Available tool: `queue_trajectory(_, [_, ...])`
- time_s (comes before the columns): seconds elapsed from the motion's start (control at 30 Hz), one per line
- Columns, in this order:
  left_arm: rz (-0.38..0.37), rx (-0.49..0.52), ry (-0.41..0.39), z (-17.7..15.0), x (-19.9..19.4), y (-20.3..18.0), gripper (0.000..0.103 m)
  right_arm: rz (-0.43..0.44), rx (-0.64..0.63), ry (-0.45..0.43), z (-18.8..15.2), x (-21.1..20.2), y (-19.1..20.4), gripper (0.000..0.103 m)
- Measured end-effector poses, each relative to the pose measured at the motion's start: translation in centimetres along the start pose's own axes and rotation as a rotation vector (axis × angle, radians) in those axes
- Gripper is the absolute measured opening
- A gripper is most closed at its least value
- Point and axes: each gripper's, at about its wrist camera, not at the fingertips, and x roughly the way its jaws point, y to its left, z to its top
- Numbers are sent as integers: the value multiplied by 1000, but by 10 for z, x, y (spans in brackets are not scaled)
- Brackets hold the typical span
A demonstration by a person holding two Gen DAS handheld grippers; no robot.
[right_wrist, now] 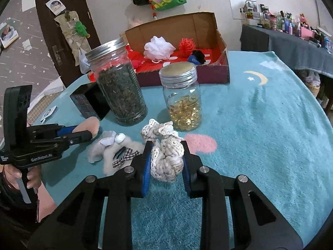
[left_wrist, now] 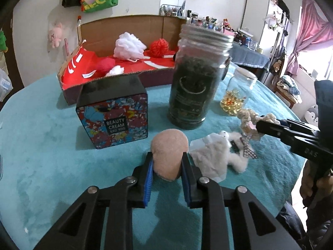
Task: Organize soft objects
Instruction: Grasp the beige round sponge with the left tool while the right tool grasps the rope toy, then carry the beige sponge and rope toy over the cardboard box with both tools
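My left gripper [left_wrist: 167, 160] is shut on a pink round sponge [left_wrist: 169, 152], its blue pads pressing both sides just above the teal cloth. My right gripper [right_wrist: 166, 148] is shut on a cream crocheted scrunchie [right_wrist: 166, 156]. The same scrunchie [left_wrist: 248, 123] shows at the right of the left wrist view, pinched in the right gripper [left_wrist: 259, 125]. Between the two lies a white fluffy toy [left_wrist: 220, 156] with a checked bow [right_wrist: 124, 156]. A cardboard box [left_wrist: 68, 83] at the back holds a white mesh pouf [left_wrist: 129, 45], red puffs and a red lining.
A black floral "Beauty Cream" tin [left_wrist: 113, 116], a tall jar of dark leaves [left_wrist: 195, 83] and a small jar of gold capsules [right_wrist: 183, 102] stand between the grippers and the box [right_wrist: 208, 77]. The teal cloth [right_wrist: 270, 125] covers the round table. A hand [right_wrist: 12, 177] holds the left gripper.
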Motion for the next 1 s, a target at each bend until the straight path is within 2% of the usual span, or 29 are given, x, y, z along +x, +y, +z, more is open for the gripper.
queue_trajectory(0.17, [-46,14,-15,5,-9,-10,24,-6,13,1,1,-4,-7,24])
queue_trajectory(0.5, [-69,72,-12,20,1,-48,24,-23,17,-3,4,-15,-25,24])
queue_trajectory(0.67, [-44,114,5,31,11,-70,24,-40,2,-3,8,-20,-35,24])
queue_trajectory(1.0, [76,225,43,55,26,-103,24,-85,-97,1,21,-19,-44,24])
